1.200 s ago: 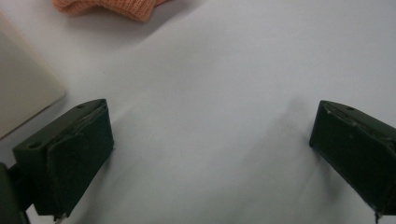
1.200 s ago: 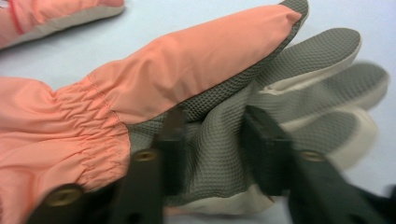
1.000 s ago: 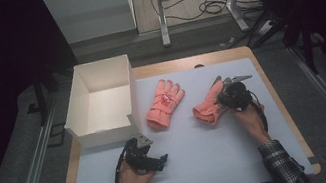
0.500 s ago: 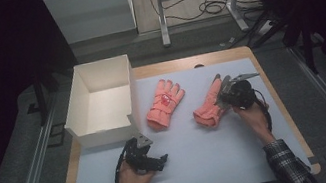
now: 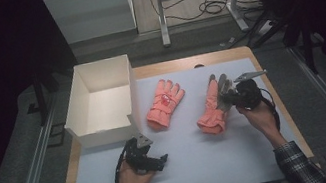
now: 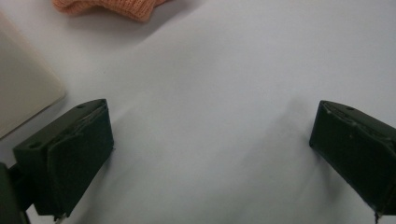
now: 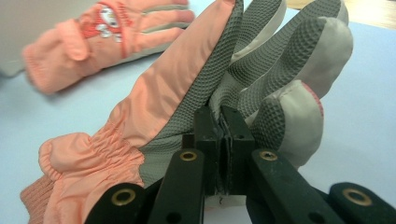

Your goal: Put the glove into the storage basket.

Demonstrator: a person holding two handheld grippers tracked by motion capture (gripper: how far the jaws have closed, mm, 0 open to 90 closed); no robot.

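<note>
I see open mat (image 5: pixel 203 160) across the lower middle of the high view, wide enough for either hand to cross. The white box (image 5: pixel 102 102) walls off the upper left. Between the flat glove (image 5: pixel 164 102) and the glove (image 5: pixel 214 105) pinched in my right gripper (image 5: pixel 229 96) runs a narrow lane. My left gripper (image 5: pixel 156 163) sits just below the box.

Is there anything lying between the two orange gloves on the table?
No. In the high view, bare white table cover separates the flat orange glove from the grey-palmed orange glove.
</note>
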